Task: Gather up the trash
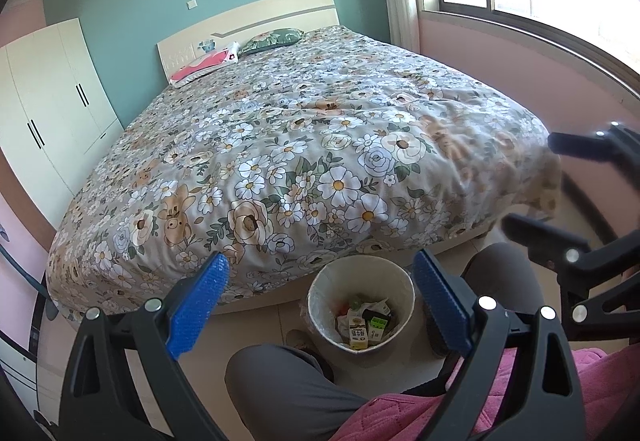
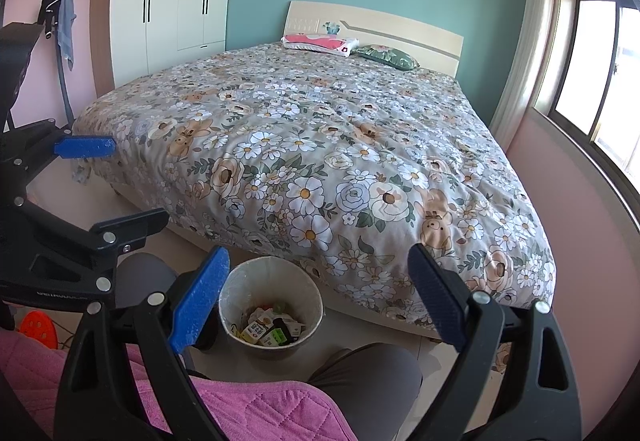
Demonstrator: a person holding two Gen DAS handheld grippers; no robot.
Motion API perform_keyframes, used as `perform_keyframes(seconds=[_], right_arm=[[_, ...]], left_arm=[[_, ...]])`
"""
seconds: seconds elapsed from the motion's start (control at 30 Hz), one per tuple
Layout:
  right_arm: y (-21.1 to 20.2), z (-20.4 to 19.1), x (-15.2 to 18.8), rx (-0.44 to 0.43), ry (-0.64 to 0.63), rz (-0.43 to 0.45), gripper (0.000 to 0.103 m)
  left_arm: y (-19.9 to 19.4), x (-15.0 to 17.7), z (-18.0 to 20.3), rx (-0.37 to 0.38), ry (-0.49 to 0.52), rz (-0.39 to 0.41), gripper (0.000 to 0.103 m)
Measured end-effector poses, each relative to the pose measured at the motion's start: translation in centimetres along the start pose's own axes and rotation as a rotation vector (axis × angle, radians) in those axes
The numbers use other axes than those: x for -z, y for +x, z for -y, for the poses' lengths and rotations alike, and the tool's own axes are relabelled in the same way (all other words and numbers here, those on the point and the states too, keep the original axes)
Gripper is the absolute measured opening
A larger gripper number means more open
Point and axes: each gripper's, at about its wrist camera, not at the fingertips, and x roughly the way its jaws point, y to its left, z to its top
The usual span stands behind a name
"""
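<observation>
A round waste bin (image 1: 320, 293), already holding cartons and wrappers (image 1: 362, 325), is being kept on the floor just at the foot of a flower-quilted bed (image 1: 304, 145). Above the bin, the left gripper (image 1: 320, 301) and right gripper (image 2: 320, 293) are being held with jaws spread wide and nothing between them. A person's grey-trousered knees (image 1: 288, 381) are being framed on either side of the bin.
</observation>
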Motion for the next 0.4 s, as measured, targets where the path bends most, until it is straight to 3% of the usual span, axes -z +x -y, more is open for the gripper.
perform_keyframes(seconds=[0.4], right_arm=[[0.04,-0.12,0.08,-0.002,0.001,-0.001,0.089]], left_arm=[[0.39,0.21,-0.06,0.010,-0.014,-0.033,0.095]])
